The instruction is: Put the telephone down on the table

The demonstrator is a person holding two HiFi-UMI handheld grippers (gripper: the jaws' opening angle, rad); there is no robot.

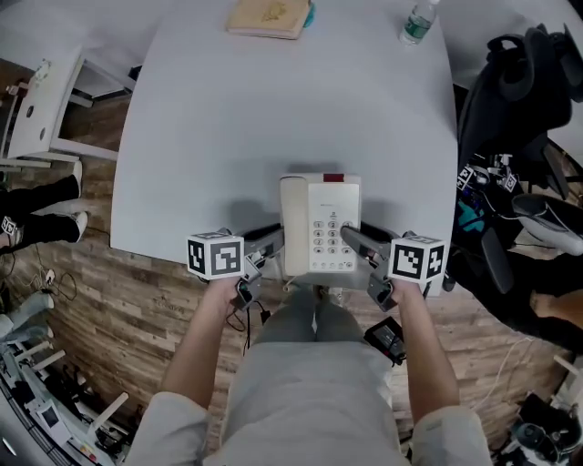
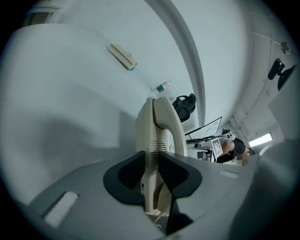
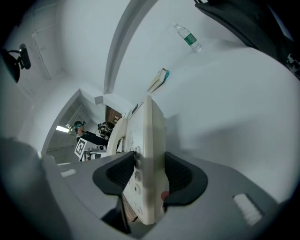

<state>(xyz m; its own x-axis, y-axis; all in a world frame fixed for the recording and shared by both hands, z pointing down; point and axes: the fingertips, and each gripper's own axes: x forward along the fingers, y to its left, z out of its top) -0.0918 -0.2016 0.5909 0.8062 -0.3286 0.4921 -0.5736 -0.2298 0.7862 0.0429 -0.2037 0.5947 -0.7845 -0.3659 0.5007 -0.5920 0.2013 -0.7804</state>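
Between both pairs of fingers, left gripper and right gripper clamping its sides, the telephone is at the near edge of the table; uneven release could tip it off.

Place: an office or lab workroom.
Landmark: a large white table on a wood-plank floor.
Right of the table: a black office chair and cabled equipment.
Left of the table: white furniture.
Far end of the table: a water bottle and a book.
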